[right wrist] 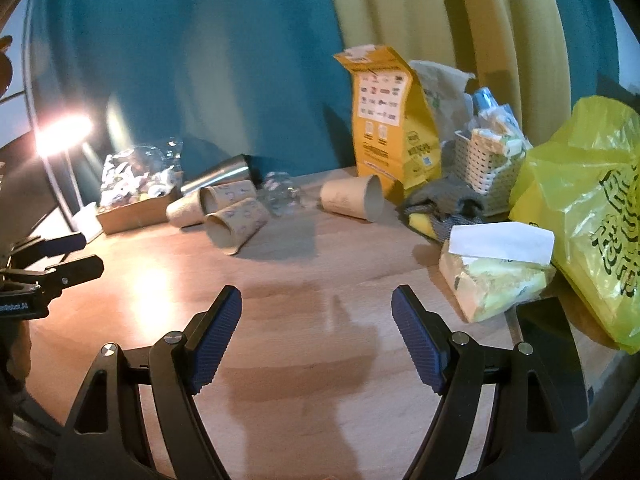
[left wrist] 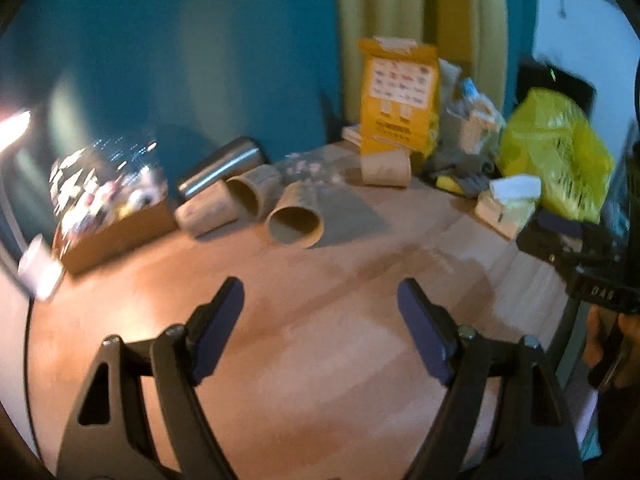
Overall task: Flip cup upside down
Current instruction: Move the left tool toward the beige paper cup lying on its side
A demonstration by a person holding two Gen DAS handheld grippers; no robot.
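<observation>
Several brown paper cups lie on their sides on the wooden table (left wrist: 320, 340). The nearest cup (left wrist: 295, 222) has its mouth towards me; it also shows in the right wrist view (right wrist: 236, 226). Two more cups (left wrist: 256, 192) lie behind it. A separate cup (left wrist: 386, 168) lies near the yellow bag, also in the right wrist view (right wrist: 354, 200). My left gripper (left wrist: 320, 300) is open and empty, well short of the cups. My right gripper (right wrist: 316, 306) is open and empty over bare table. The left gripper also shows at the left edge of the right wrist view (right wrist: 60, 256).
A steel tumbler (left wrist: 222, 168) lies by the blue wall. A cardboard tray of wrappers (left wrist: 108, 208) stands left. A yellow paper bag (left wrist: 398, 96), a white basket (right wrist: 486, 172), a tissue pack (right wrist: 496, 268) and a yellow plastic bag (right wrist: 588, 216) crowd the right.
</observation>
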